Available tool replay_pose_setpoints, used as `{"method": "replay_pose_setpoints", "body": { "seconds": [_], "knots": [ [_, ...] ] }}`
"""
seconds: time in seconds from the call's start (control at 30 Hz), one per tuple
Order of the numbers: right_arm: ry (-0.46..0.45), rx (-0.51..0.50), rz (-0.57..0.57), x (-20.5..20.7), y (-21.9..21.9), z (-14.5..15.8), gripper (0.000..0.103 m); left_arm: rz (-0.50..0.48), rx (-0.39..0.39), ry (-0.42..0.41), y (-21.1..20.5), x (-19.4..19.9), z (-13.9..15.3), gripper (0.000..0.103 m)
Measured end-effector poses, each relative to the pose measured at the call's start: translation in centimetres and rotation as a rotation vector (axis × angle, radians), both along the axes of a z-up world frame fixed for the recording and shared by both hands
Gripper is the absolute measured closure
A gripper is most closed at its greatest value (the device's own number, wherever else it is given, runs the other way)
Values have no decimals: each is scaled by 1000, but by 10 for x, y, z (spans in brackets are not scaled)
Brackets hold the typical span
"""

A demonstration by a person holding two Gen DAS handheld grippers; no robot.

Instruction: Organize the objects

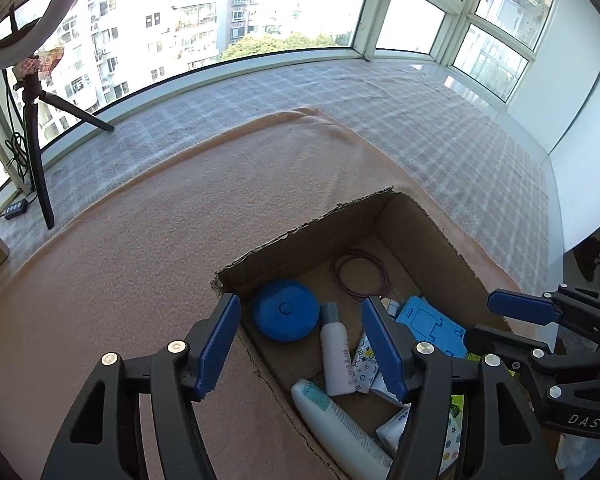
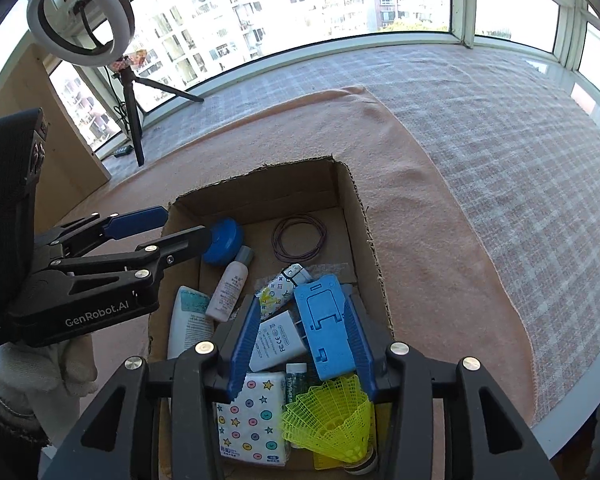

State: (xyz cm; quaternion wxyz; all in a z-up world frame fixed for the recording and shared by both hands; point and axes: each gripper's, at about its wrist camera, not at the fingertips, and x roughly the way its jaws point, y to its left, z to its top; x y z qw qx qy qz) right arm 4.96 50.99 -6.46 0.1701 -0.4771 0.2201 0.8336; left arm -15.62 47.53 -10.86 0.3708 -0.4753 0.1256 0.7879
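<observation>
One ragged-edged corrugated cardboard box (image 2: 352, 196)

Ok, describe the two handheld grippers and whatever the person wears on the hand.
Both the left gripper and right gripper have black linkage frames, silver rivets and ribbed blue fingers. The left's body carries white "GenRobot.AI" lettering. The hand wears a whitish knit glove.

Colours in the box

A brown cardboard box (image 2: 350, 196) on a peach cloth (image 2: 420, 208) holds a blue round case (image 2: 226, 238), purple bands (image 2: 299, 237), a yellow shuttlecock (image 2: 332, 420), and a star-patterned tissue pack (image 2: 252, 420).
</observation>
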Motion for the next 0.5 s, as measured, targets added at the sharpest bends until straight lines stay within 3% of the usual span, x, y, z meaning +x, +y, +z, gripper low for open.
{"method": "replay_pose_setpoints", "body": {
  "seconds": [0.23,0.5],
  "knots": [
    [10,-11,-9,4,-3,3,62,14,-5,12,-19,1,6,36],
    [18,2,2,3,-24,12,62,56,2,32,-70,7,23,36]
  ]
}}
